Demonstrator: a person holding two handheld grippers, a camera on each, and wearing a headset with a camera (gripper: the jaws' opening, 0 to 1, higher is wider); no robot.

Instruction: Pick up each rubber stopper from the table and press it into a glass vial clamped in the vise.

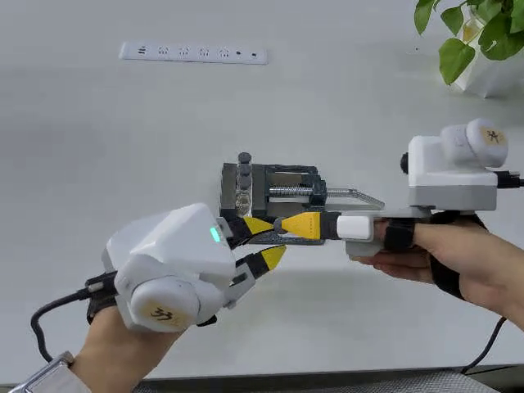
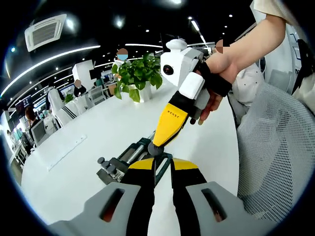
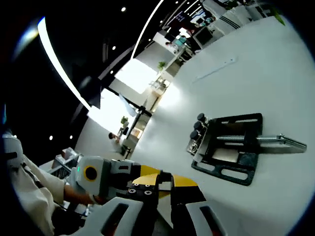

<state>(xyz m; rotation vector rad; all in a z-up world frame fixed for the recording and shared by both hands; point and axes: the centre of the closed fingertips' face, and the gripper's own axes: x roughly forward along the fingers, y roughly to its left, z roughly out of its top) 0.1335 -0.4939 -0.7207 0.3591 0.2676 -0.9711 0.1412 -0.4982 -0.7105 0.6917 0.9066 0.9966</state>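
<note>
The white table [image 1: 98, 147] spreads across the head view, with a potted plant [image 1: 471, 33] at its far right corner. The left gripper [image 1: 279, 238] comes in from the lower left, its 2 yellow-tipped jaws spread apart and grasping nothing. The right gripper [image 1: 282, 224] reaches in from the right, jaws clenched, its tip between the left gripper's jaws. The black vise [image 1: 286, 184] sits just behind both tips, its screw handle pointing right. A white power strip [image 1: 192, 53] lies well beyond it. Glass vials [image 1: 242, 195] stand in a row clamped at the vise's left end; in the right gripper view 3 carry dark stoppers. A small grey rubber stopper [image 2: 156, 149] is pinched at the right gripper's tip.
</note>
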